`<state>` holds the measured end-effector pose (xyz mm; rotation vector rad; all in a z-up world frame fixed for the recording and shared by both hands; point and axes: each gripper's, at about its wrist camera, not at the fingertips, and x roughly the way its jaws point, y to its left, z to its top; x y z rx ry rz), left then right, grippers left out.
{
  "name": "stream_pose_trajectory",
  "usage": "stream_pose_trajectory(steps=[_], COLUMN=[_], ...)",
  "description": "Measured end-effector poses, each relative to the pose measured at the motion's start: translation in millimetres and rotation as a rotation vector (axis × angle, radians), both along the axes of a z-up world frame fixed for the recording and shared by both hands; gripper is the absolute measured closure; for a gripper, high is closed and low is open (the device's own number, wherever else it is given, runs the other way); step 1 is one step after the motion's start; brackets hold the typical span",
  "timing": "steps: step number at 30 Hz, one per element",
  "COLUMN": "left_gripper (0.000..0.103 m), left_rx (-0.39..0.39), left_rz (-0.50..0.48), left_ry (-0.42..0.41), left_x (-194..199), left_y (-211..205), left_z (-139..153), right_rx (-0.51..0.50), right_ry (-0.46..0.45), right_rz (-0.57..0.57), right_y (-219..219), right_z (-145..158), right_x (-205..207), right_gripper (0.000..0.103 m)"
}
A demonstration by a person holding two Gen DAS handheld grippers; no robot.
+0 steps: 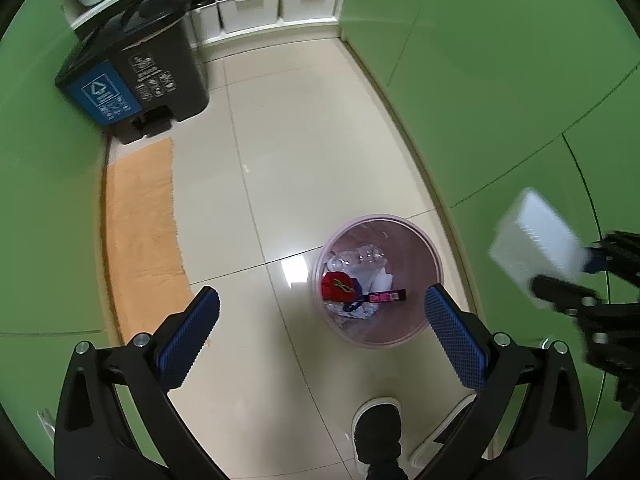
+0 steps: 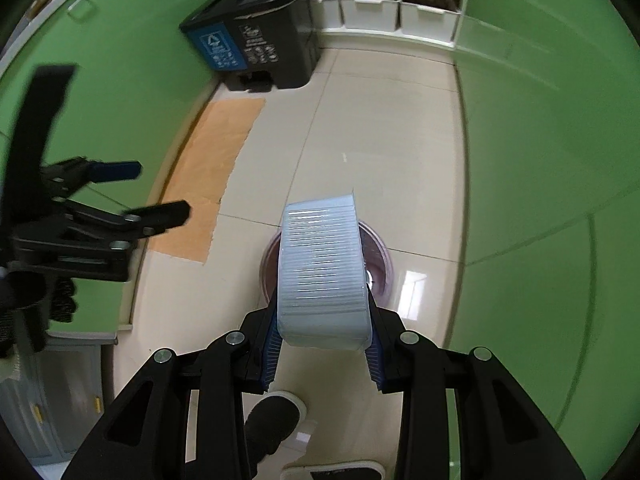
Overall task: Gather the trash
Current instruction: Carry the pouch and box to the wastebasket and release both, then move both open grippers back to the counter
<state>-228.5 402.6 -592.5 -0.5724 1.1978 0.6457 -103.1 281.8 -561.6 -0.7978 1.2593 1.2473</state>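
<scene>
A round pink waste bin (image 1: 434,248) stands on the tiled floor, holding a red wrapper (image 1: 338,286), a pink packet (image 1: 386,296) and crumpled clear plastic. My left gripper (image 1: 320,294) hangs above the bin, open wide, with nothing between its blue pads (image 1: 188,340). It shows blurred at the left of the right wrist view (image 2: 160,190). My right gripper (image 2: 323,320) is shut on a pale white-blue ribbed pack (image 2: 322,272), above the bin's rim (image 2: 384,256), which the pack mostly hides. The same pack (image 1: 536,240) appears at the right of the left wrist view.
A black pedal bin with a blue recycling label (image 1: 132,76) stands at the far left by an orange mat (image 1: 140,232). White storage boxes (image 1: 248,4) sit on a low shelf at the back. Green cabinet fronts (image 1: 500,100) line both sides. A person's shoe (image 1: 378,420) is below me.
</scene>
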Motion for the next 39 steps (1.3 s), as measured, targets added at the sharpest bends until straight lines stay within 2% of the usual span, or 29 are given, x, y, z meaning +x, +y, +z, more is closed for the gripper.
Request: stream_pose_trajectory(steps=[5,7,8,9,12,17,20,22,26,31,34,39], left_gripper=[0.003,0.003,0.003,0.003,0.003,0.003,0.003,0.003,0.003,0.003,0.003,0.003], left_rx=[0.005,0.006,0.005,0.006,0.008,0.012,0.005,-0.005,-0.012,-0.002,0.034,0.088], left_rz=[0.043,0.057,0.065,0.07,0.09,0.106,0.099,0.095,0.079,0.053,0.014,-0.047], left_ry=[-0.023,-0.026,-0.027,-0.027,-0.025,-0.02,-0.027,-0.038,-0.062,-0.107,-0.125,-0.16], left_x=[-20.8,-28.1,-32.0,-34.9,-42.4,-43.3,-38.1,-35.6,-28.6,-20.0,-12.7,2.0], left_y=[7.3,7.3,7.2,6.7,6.1,-2.2,-10.7,-15.1,-28.4,-46.9,-59.9,-78.8], left_z=[3.6,4.1,4.3,4.9,8.5,30.5,56.9,75.1,129.6,218.4,278.8,367.5], right_rx=[-0.016,-0.026,-0.018,-0.004,-0.028,-0.039,-0.04,-0.039,-0.017,0.03,0.086,0.196], right_ry=[0.014,0.018,0.015,0.011,0.02,0.019,0.024,0.025,0.024,0.03,0.015,-0.04], right_rz=[0.044,0.047,0.039,0.03,0.006,-0.022,-0.059,-0.086,-0.131,-0.183,-0.217,-0.315], right_y=[16.9,22.1,22.5,22.2,20.4,13.9,8.5,2.5,-10.9,-29.9,-45.0,-92.2], right_z=[-36.9,-48.2,-50.1,-50.2,-49.7,-24.4,5.7,34.3,102.4,196.1,261.7,371.7], right_x=[-10.6,-13.0,-13.3,-13.4,-12.3,-4.2,2.8,9.0,17.0,24.5,30.5,55.6], right_gripper=[0.067,0.044,0.017,0.012,0.006,0.006,0.006,0.006,0.006,0.006,0.006,0.006])
